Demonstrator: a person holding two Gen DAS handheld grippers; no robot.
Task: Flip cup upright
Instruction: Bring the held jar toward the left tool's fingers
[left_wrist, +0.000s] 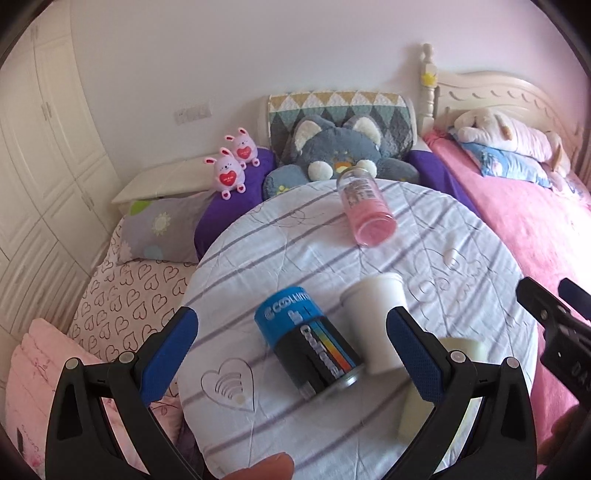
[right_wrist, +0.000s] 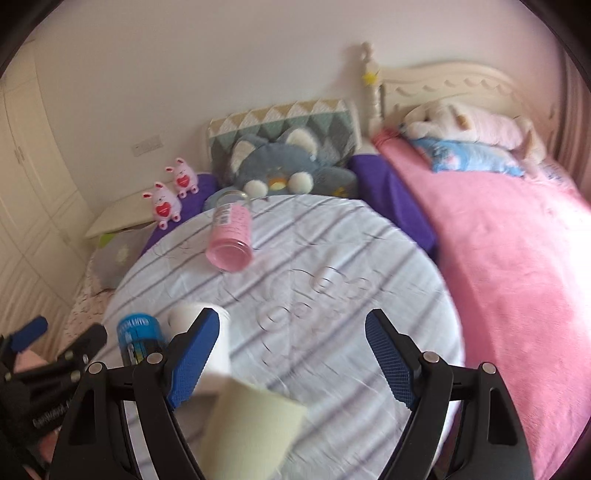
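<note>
Left wrist view: the left gripper (left_wrist: 291, 345) hangs over the round table (left_wrist: 461, 236) with its blue pads spread wide and nothing between them touched. The white cup (left_wrist: 375, 321) lies on its side on the table, just inside the right-hand pad, touching the blue-and-black can (left_wrist: 308, 341) that lies toward the table's near edge. A pale cream cup (left_wrist: 424, 410) sits half hidden behind that pad. A pink glass bottle (left_wrist: 365, 208) lies on its side near the table's far edge.

Right wrist view: the right gripper (right_wrist: 291, 356) is likewise released, fingers wide apart above the table. The white cup (right_wrist: 218, 347) lies partly behind its left pad, the can (right_wrist: 138, 338) just beyond. The cream cup (right_wrist: 255, 428), blurred, lies at the table's near edge between the fingers.
</note>
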